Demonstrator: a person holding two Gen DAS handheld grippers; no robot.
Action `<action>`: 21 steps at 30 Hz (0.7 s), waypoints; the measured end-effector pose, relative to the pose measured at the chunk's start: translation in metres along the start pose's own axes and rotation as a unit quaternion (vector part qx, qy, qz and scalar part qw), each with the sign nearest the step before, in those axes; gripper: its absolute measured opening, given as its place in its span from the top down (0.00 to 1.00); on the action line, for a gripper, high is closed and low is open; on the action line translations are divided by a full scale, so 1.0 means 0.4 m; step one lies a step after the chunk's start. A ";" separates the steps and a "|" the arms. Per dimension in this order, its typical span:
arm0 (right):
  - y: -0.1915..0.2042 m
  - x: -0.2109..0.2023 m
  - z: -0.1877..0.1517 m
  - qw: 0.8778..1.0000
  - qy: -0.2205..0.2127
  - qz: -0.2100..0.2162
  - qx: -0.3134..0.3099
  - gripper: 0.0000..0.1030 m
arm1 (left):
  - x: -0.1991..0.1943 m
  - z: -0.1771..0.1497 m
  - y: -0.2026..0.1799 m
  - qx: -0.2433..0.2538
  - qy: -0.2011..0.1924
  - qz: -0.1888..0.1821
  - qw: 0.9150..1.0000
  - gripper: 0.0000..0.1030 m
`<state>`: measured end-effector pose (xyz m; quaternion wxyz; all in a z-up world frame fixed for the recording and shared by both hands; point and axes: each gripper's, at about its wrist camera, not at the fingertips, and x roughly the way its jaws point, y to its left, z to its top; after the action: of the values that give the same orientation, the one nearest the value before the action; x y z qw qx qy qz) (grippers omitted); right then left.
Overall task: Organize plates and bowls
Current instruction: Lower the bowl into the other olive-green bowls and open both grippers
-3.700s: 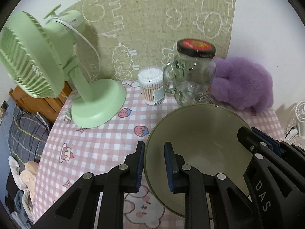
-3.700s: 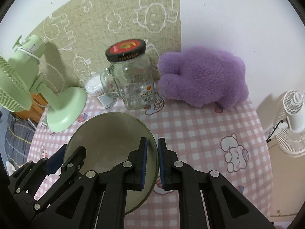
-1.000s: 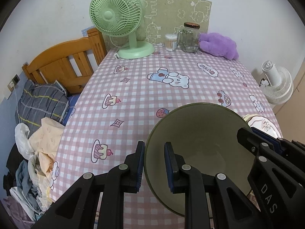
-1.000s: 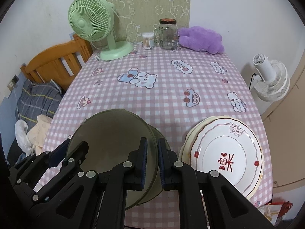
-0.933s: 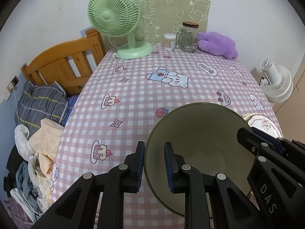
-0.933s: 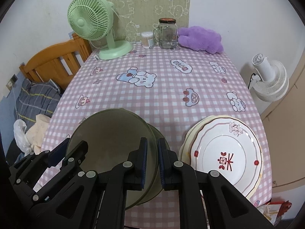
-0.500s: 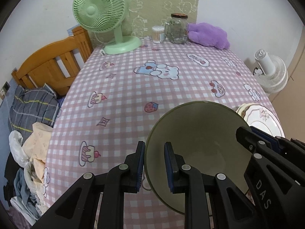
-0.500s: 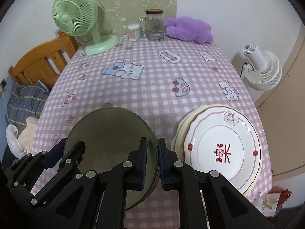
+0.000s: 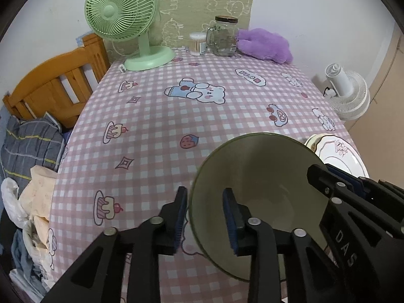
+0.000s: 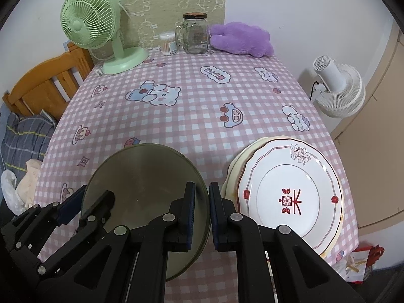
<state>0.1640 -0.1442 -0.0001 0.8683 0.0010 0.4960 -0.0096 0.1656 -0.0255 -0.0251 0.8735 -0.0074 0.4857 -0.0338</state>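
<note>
Hidden: round olive-green bowl [image 10: 141, 176] near rim cut off behind both grippers; cream plates under white floral plate [image 10: 290, 197] mostly covered.
Left gripper [image 9: 205, 217]: opening, pads off the rim between them.
Right gripper [image 10: 202, 209]: clamped on bowl rim.
Room: bench [image 10: 202, 101] far half bare; plates overhang right edge.

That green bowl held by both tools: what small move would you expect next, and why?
Probably the left gripper backs off the green bowl. Its jaws are opening, with the rim between them but the pads no longer pressing. The right gripper is shut on the opposite rim, and the bowl sits low on the checked tablecloth beside the stacked plates, so it looks set down.
</note>
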 end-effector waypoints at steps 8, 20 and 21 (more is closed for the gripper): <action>0.001 -0.018 0.000 0.999 -0.016 0.016 0.024 0.34 | 0.009 0.011 0.045 -0.010 0.008 -0.049 0.999 0.34; -0.007 0.008 -0.017 0.998 0.009 -0.005 0.069 0.34 | 0.082 0.009 0.029 0.010 0.049 -0.118 0.992 0.23; -0.011 0.012 -0.019 0.997 0.013 -0.006 0.072 0.34 | 0.087 0.007 0.026 0.010 0.052 -0.120 0.991 0.23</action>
<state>0.1598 -0.1485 -0.0082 0.8593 0.0612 0.5053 -0.0505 0.1870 -0.0174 -0.0536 0.8368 -0.0548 0.5254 -0.1441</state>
